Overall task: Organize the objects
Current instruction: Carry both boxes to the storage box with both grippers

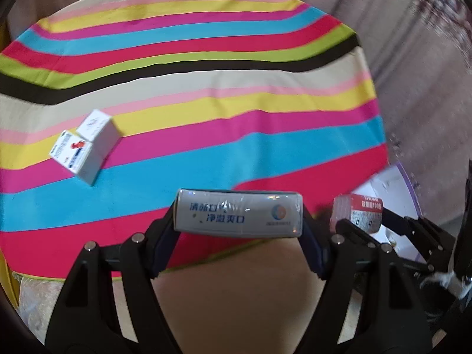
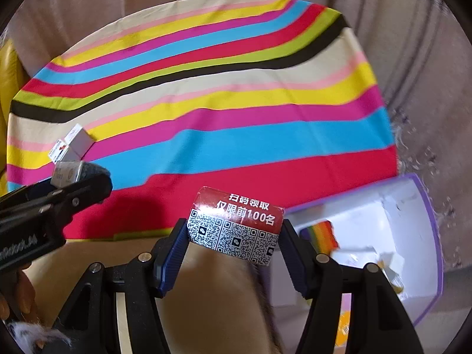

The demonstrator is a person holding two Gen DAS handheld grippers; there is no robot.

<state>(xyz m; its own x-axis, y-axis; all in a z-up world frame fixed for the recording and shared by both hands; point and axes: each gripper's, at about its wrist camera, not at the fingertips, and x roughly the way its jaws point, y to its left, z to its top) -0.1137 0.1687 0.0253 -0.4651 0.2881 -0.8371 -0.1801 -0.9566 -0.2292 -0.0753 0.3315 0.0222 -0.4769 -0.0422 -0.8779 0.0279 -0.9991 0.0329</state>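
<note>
My left gripper (image 1: 239, 221) is shut on a long grey box with blue lettering (image 1: 237, 216), held crosswise above the near edge of the striped cloth (image 1: 206, 94). My right gripper (image 2: 234, 236) is shut on a red box with QR codes (image 2: 236, 224), lifted over the cloth's red stripe. In the left wrist view that red box (image 1: 358, 211) appears at the right, between the other gripper's fingers. Two small white boxes (image 1: 85, 144) lie side by side on the cloth at the left; the right wrist view shows these white boxes (image 2: 72, 144) too, just beyond the left gripper (image 2: 76, 177).
A white open box with a purple rim (image 2: 424, 230) sits at the right, off the cloth, holding scraps and a rainbow-coloured item (image 2: 321, 233). Something yellow (image 2: 8, 70) stands at the far left. A draped beige fabric (image 2: 177, 6) lies behind the cloth.
</note>
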